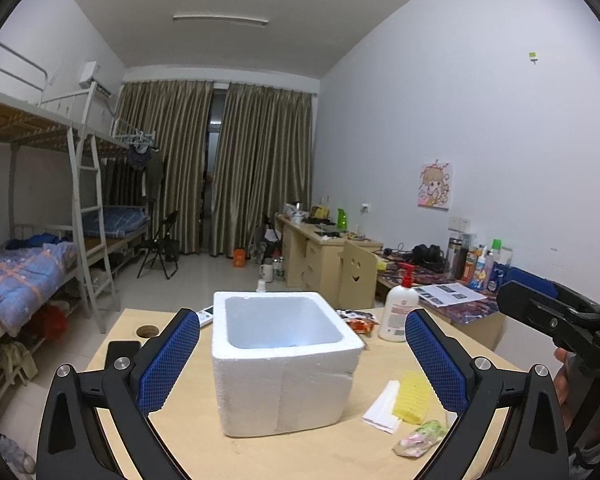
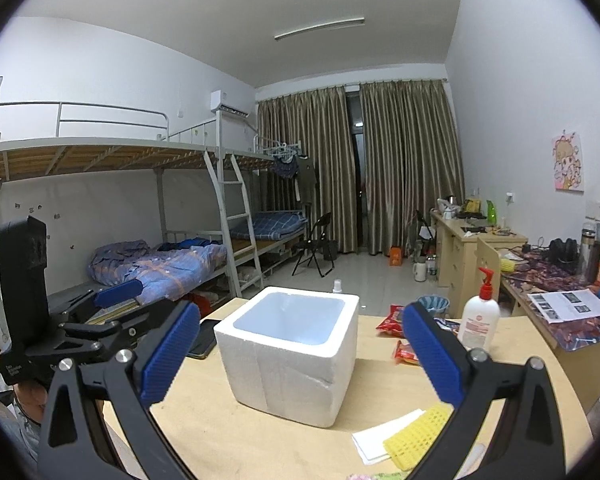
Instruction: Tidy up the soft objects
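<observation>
A white foam box (image 1: 286, 354) (image 2: 292, 350) stands open-topped on the wooden table (image 1: 188, 432), and nothing shows inside it. To its right lie a yellow mesh sponge (image 1: 412, 398) (image 2: 418, 436) on a white folded cloth (image 1: 382, 406) (image 2: 380, 438) and a crumpled green-pink wrapper (image 1: 418, 438). My left gripper (image 1: 302, 364) hovers open above the table's near edge, its blue pads either side of the box. My right gripper (image 2: 300, 356) is also open and holds nothing. Each gripper appears at the edge of the other's view.
Behind the box are a white lotion pump bottle (image 1: 398, 312) (image 2: 480, 320), red snack packets (image 2: 392, 320), and a dark phone (image 2: 202, 340) at the left. A round hole (image 1: 148, 331) is in the tabletop. Bunk beds stand left, cluttered desks right.
</observation>
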### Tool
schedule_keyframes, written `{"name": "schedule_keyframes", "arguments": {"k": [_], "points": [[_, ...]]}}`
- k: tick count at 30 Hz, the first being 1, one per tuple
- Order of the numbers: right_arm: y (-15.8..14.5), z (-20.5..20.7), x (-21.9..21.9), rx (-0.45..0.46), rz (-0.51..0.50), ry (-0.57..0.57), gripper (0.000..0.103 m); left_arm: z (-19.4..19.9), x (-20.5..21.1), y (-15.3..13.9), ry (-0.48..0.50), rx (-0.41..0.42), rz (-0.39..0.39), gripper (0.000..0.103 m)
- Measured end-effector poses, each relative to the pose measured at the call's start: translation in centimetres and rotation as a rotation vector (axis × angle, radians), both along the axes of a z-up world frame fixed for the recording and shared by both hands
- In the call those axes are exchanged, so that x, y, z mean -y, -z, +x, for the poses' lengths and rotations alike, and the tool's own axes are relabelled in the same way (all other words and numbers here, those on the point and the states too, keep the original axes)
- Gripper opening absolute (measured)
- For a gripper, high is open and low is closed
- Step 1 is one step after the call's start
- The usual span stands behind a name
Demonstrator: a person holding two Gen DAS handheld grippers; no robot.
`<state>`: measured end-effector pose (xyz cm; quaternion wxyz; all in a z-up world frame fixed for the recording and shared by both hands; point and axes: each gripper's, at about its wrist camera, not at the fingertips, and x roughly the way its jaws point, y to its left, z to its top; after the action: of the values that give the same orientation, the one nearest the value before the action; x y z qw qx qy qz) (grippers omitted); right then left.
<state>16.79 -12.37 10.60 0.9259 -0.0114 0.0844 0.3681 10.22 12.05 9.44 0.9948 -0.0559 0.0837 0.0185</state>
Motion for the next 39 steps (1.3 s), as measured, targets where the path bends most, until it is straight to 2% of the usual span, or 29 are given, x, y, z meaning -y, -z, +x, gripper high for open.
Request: {"name": "schedule_keyframes", "arguments": {"k": [13,20,34,39], "points": [[0.5,-3.8,3.6,0.044,0.032,0.066,0.103,-4.6,3.9,-0.4,0.066,0.033,0.034,0.103],[1.8,-4.6,5.6,0.035,0.045,0.130,0.103,-5.3,5.5,0.4,0.114,0.024,0.049,0.103],[4.8,-5.5,7.7,0.028,0.008,0.228,0.103,-3.9,9.0,3.9,0.229,-0.014,0.059,0.103],[6.0,-4.4,8.7,-0.020,0.009,0.270,0.103,-2.8,9.6,5.4,0.267,-0.034,0.064,0.103]]}}
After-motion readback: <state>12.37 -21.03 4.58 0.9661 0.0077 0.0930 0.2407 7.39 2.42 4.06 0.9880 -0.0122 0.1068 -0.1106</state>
